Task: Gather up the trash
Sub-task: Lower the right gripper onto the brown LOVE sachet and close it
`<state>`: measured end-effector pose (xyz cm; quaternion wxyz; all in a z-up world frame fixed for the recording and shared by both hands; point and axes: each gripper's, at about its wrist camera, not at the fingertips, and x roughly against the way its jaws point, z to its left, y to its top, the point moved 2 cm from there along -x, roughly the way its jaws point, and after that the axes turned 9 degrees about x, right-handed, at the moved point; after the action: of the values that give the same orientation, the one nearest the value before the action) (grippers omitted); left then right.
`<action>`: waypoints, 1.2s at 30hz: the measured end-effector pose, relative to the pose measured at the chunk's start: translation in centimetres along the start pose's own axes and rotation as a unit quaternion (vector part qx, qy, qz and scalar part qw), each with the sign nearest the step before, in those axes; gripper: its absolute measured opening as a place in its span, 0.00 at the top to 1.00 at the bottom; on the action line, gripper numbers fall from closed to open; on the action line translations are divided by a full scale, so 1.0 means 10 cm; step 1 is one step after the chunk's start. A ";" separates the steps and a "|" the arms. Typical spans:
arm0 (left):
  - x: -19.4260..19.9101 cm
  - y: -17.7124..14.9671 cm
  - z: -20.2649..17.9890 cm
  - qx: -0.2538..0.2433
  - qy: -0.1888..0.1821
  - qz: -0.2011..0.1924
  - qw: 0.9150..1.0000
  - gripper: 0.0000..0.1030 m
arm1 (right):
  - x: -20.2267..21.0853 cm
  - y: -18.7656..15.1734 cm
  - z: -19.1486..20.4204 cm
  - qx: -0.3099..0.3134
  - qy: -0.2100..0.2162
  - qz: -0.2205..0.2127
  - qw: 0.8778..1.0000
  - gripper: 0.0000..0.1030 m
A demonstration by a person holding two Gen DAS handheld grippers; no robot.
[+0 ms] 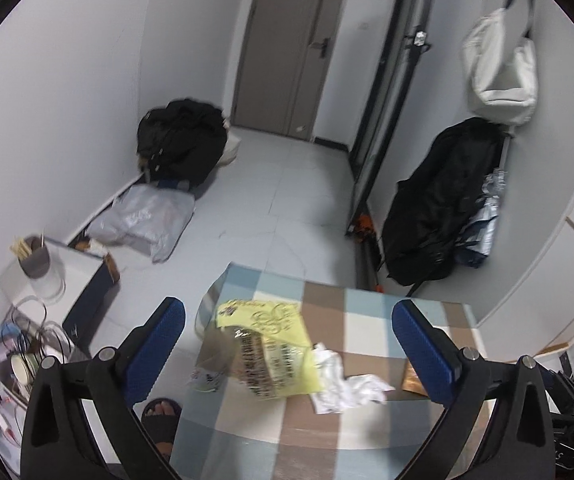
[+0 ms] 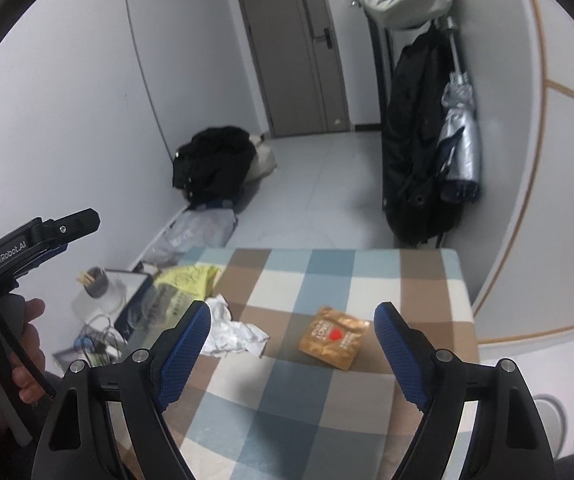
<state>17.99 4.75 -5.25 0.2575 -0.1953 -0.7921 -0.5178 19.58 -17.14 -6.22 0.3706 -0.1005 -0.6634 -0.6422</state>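
On the checkered tabletop (image 1: pixel 367 308) (image 2: pixel 327 272) lie a yellow plastic bag (image 1: pixel 271 344) (image 2: pixel 187 280), a crumpled white tissue (image 1: pixel 343 384) (image 2: pixel 231 328) and a golden snack wrapper (image 2: pixel 334 336) (image 1: pixel 413 380). My left gripper (image 1: pixel 289 312) hovers above the yellow bag, open wide, with nothing between its blue pads. Over the golden wrapper and the tissue, my right gripper (image 2: pixel 293 316) is open and empty too. In the right wrist view the left gripper's body (image 2: pixel 39 240) and a hand (image 2: pixel 27 344) show at the left edge.
Left of the table stands a low white shelf (image 1: pixel 83 256) with a cup of sticks (image 1: pixel 33 258) and cables. Black bags (image 1: pixel 183 140), a grey plastic bag (image 1: pixel 143 220), a hanging black coat (image 1: pixel 443 200) and a sandalled foot (image 1: pixel 161 416) occupy the floor area.
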 end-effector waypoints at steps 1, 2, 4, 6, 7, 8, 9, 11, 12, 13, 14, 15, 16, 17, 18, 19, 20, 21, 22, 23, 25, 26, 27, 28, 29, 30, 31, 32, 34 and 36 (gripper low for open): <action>-0.06 -0.01 0.06 0.006 0.002 0.006 1.000 0.01 | -0.07 0.00 0.00 0.002 0.000 0.005 1.000 0.18; -0.08 -0.01 0.10 0.009 0.003 0.009 1.000 0.01 | -0.14 -0.01 0.00 0.004 0.000 0.012 1.000 0.18; -0.13 -0.02 0.19 0.013 0.010 0.014 1.000 0.01 | -0.26 -0.04 -0.02 0.008 -0.002 0.026 1.000 0.18; -0.17 -0.01 0.27 0.018 0.016 0.017 1.000 0.01 | -0.39 -0.07 -0.04 0.008 -0.004 0.042 0.999 0.18; -0.19 0.01 0.32 0.022 0.017 0.021 0.999 0.01 | -0.47 -0.09 -0.06 0.008 -0.006 0.052 0.999 0.18; -0.20 0.03 0.35 0.029 0.016 0.023 0.999 0.01 | -0.51 -0.10 -0.08 0.008 -0.006 0.057 0.998 0.18; -0.20 0.05 0.38 0.036 0.014 0.025 0.999 0.01 | -0.59 -0.11 -0.10 0.008 -0.007 0.066 0.998 0.18; -0.22 0.09 0.44 0.044 0.018 0.026 0.999 0.01 | -0.73 -0.15 -0.14 0.012 -0.015 0.085 0.996 0.18; -0.23 0.10 0.46 0.045 0.021 0.028 0.998 0.01 | -0.79 -0.17 -0.15 0.014 -0.020 0.093 0.995 0.18; -0.26 0.11 0.47 0.045 0.022 0.030 0.998 0.01 | -0.85 -0.19 -0.17 0.015 -0.024 0.102 0.994 0.18; -0.27 0.12 0.49 0.047 0.024 0.033 0.998 0.01 | -0.92 -0.21 -0.19 0.014 -0.028 0.110 0.993 0.18; -0.29 0.13 0.49 0.049 0.025 0.035 0.998 0.01 | -0.99 -0.24 -0.21 0.010 -0.031 0.119 0.992 0.18; -0.31 0.13 0.51 0.051 0.025 0.037 0.998 0.01 | -1.06 -0.25 -0.23 0.006 -0.033 0.128 0.991 0.18; -0.32 0.14 0.52 0.053 0.025 0.040 0.997 0.01 | -1.12 -0.27 -0.25 0.002 -0.033 0.136 0.990 0.18; -0.34 0.14 0.54 0.057 0.025 0.043 0.997 0.01 | -1.19 -0.29 -0.27 -0.002 -0.036 0.145 0.989 0.18; -0.34 0.14 0.56 0.060 0.024 0.046 0.997 0.01 | -1.24 -0.30 -0.29 -0.007 -0.040 0.149 0.988 0.18; -0.34 0.14 0.57 0.063 0.024 0.049 0.996 0.01 | -1.30 -0.31 -0.31 -0.014 -0.039 0.153 0.987 0.18; -0.35 0.14 0.59 0.065 0.024 0.051 0.996 0.01 | -1.36 -0.32 -0.32 -0.019 -0.038 0.157 0.987 0.18; -0.35 0.13 0.60 0.066 0.023 0.053 0.996 0.01 | -1.40 -0.33 -0.32 -0.022 -0.039 0.162 0.986 0.18; -0.34 0.13 0.61 0.069 0.021 0.055 0.996 0.01 | -1.44 -0.34 -0.32 -0.021 -0.037 0.166 0.985 0.18; -0.36 0.14 0.63 0.074 0.019 0.058 0.995 0.01 | -1.49 -0.35 -0.28 -0.009 -0.046 0.161 0.986 0.18; -0.35 0.14 0.64 0.076 0.018 0.059 0.995 0.01 | -1.51 -0.36 -0.26 -0.003 -0.046 0.162 0.986 0.17; -0.37 0.14 0.65 0.078 0.018 0.061 0.995 0.01 | -1.51 -0.36 -0.24 0.003 -0.049 0.161 0.986 0.17; -0.37 0.14 0.66 0.080 0.017 0.063 0.995 0.01 | -1.52 -0.37 -0.21 0.013 -0.055 0.162 0.985 0.17; -0.38 0.14 0.66 0.081 0.017 0.064 0.994 0.01 | -1.52 -0.37 -0.18 0.023 -0.062 0.164 0.984 0.21; -0.39 0.15 0.66 0.082 0.017 0.065 0.994 0.01 | -1.52 -0.38 -0.16 0.033 -0.069 0.165 0.983 0.24; -0.39 0.15 0.66 0.083 0.017 0.066 0.994 0.01 | -1.51 -0.39 -0.14 0.041 -0.075 0.166 0.982 0.26; -0.39 0.15 0.66 0.083 0.017 0.066 0.994 0.01 | -1.49 -0.40 -0.12 0.050 -0.072 0.163 0.983 0.31; -0.39 0.15 0.66 0.082 0.015 0.065 0.994 0.01 | -1.47 -0.41 -0.11 0.055 -0.070 0.163 0.983 0.36; -0.39 0.15 0.66 0.082 0.014 0.066 0.994 0.01 | -1.43 -0.41 -0.07 0.066 -0.062 0.161 0.983 0.49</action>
<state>20.58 11.23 -8.75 0.3177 -0.2183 -0.8134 -0.4357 27.42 -13.55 -18.41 0.4331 -0.2205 -0.7014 -0.5215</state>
